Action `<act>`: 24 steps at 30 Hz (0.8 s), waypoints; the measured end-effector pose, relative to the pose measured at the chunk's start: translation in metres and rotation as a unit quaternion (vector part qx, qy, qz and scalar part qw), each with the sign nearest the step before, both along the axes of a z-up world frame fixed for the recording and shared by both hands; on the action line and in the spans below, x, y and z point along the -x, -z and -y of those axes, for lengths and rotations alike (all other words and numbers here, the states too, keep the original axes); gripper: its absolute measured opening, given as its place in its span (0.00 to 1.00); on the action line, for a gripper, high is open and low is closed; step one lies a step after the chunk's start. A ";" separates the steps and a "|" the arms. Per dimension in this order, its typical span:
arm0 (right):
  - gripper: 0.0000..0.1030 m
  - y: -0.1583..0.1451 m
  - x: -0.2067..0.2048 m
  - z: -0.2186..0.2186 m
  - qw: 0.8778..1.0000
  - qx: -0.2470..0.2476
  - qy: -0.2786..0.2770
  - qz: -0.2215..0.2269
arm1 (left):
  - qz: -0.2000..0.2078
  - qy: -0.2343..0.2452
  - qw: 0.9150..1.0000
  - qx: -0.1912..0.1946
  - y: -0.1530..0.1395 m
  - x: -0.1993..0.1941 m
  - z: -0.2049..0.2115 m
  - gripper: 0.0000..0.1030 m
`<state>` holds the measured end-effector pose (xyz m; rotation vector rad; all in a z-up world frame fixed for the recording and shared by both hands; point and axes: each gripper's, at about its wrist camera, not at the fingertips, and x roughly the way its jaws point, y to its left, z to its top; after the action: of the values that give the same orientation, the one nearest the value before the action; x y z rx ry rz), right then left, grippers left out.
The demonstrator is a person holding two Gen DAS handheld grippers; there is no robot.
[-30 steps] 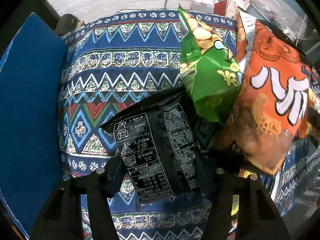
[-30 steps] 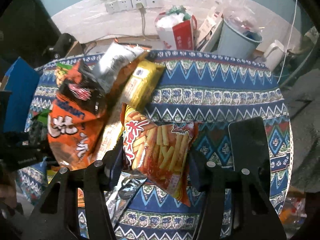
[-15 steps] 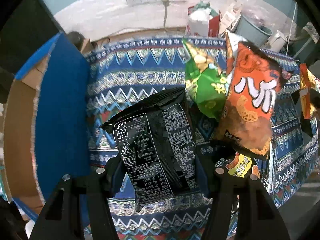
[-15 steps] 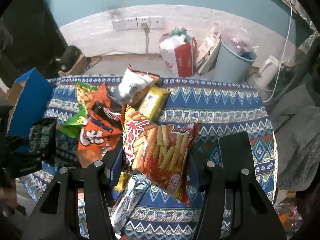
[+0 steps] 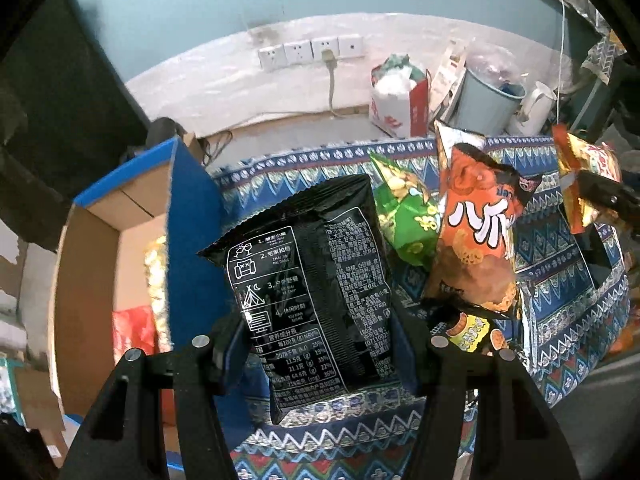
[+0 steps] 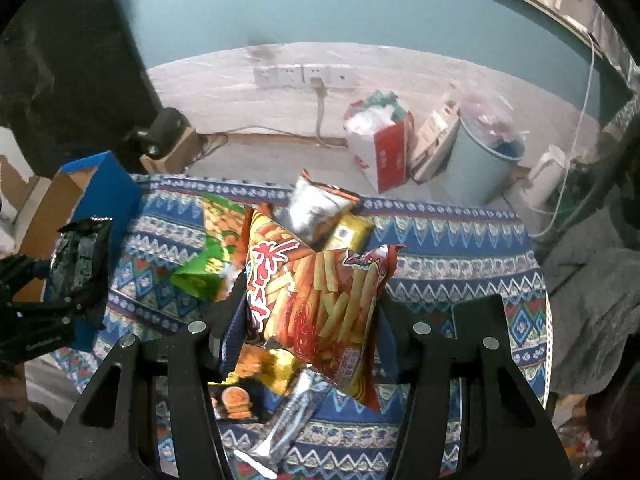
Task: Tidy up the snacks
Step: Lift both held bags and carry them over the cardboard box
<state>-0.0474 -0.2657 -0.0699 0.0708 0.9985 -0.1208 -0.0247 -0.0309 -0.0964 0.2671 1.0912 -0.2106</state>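
Note:
My left gripper (image 5: 320, 344) is shut on a black snack bag (image 5: 308, 276) and holds it high above the patterned table cloth (image 5: 568, 304), beside an open cardboard box with a blue flap (image 5: 120, 248). My right gripper (image 6: 308, 328) is shut on an orange fries bag (image 6: 320, 296) and holds it above the snack pile. On the table lie a green bag (image 5: 408, 216), an orange bag (image 5: 476, 236), a silver bag (image 6: 316, 208) and a yellow bag (image 6: 348, 234). The left gripper with the black bag also shows in the right wrist view (image 6: 76, 264).
The box holds a red packet (image 5: 132, 330) and a shiny packet (image 5: 154, 268). A silver stick pack (image 6: 288, 420) and a burger-print packet (image 6: 236, 402) lie near the table's front. Beyond the table stand a red-and-white bag (image 6: 380, 148), a blue bin (image 6: 480, 160) and a white kettle (image 6: 548, 178).
Both grippers have risen well above the table with their bags still held. The left view now takes in the open box at the left and the floor beyond the table.

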 end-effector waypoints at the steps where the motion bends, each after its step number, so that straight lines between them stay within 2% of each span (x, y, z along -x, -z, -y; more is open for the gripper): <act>1: 0.53 -0.001 -0.001 -0.003 1.000 0.000 -0.003 0.001 | 0.003 0.001 1.000 0.000 0.000 -0.001 -0.002 0.60; 17: 0.53 -0.021 -0.025 -0.072 0.998 0.011 -0.061 0.027 | 0.039 -0.025 0.999 0.007 -0.018 -0.006 -0.057 0.60; 24: 0.53 -0.021 -0.038 -0.102 0.996 0.014 -0.086 0.025 | 0.041 -0.046 0.998 0.018 -0.022 -0.007 -0.087 0.60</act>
<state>-0.0092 -0.1640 -0.0492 -0.0367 0.9483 0.0248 -0.0181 0.0564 -0.0749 0.1904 1.0143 -0.1362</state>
